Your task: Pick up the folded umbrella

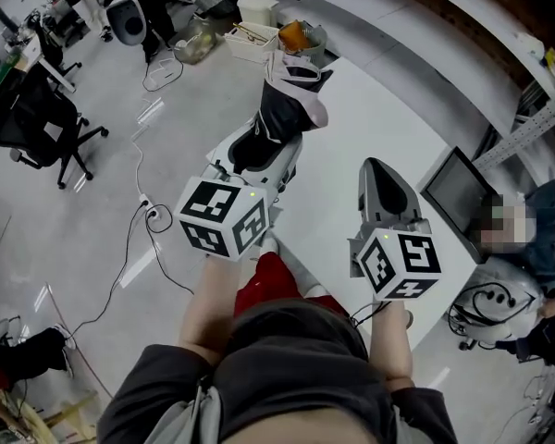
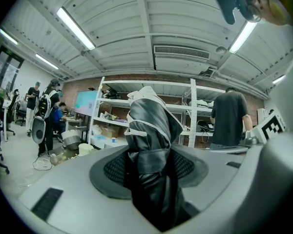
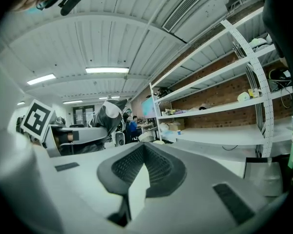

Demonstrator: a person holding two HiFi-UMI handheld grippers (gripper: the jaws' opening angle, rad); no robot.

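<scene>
One white table (image 1: 379,118) is being overhung by both sets of jaws. Between the left gripper's (image 1: 264,155) jaws the folded umbrella (image 2: 151,130) is being clamped, much of it jutting beyond the tips; slick fabric could be squeezed loose. The right gripper (image 3: 143,147) is seemingly being held closed, empty.

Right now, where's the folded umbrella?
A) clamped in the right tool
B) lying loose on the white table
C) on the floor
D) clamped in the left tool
D: the folded umbrella sits clamped between the jaws of the left tool, while the right tool has its jaws together on nothing.
</scene>
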